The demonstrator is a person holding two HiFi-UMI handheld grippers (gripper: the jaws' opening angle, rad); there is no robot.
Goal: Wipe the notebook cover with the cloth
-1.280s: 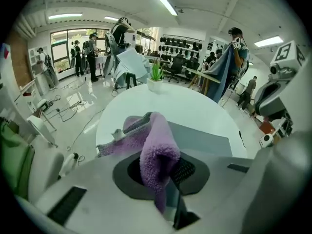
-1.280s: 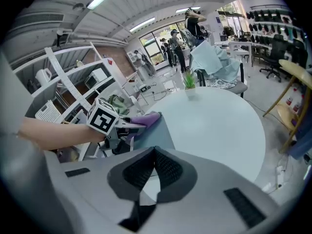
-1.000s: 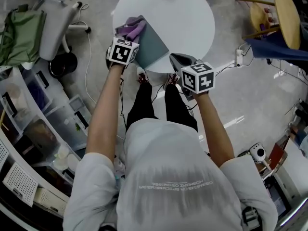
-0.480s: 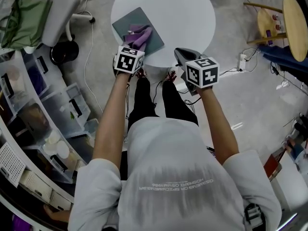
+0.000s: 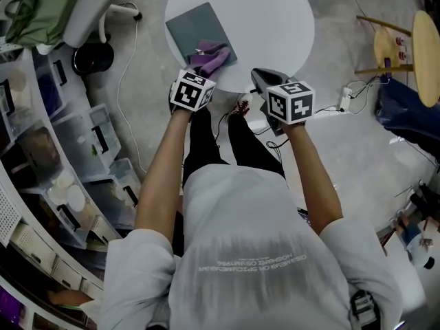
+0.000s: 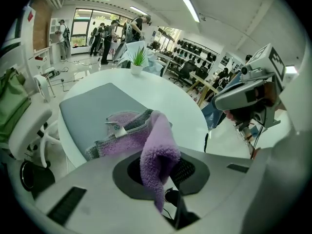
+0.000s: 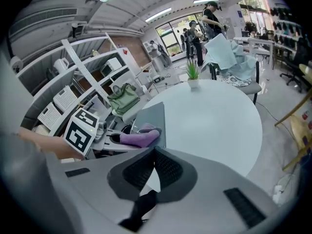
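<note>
A round white tabletop fills the top of the head view, with a person standing at its near edge and holding a tool in each hand. A grey notebook lies flat and closed on the left part of the tabletop, one corner reaching toward the near rim. The left tool is poised at that near corner, its jaws clamped on a fold of the purple cloth. The rest of the cloth spreads out over the notebook cover, a small white label showing on its grey edge. The right tool hovers at the tabletop's near rim, to the right of the notebook and apart from it. Its jaws are drawn together at the tips and hold nothing. A small potted plant stands at the far side of the tabletop, well apart from the notebook. A green bag rests on a white chair off to the left.
</note>
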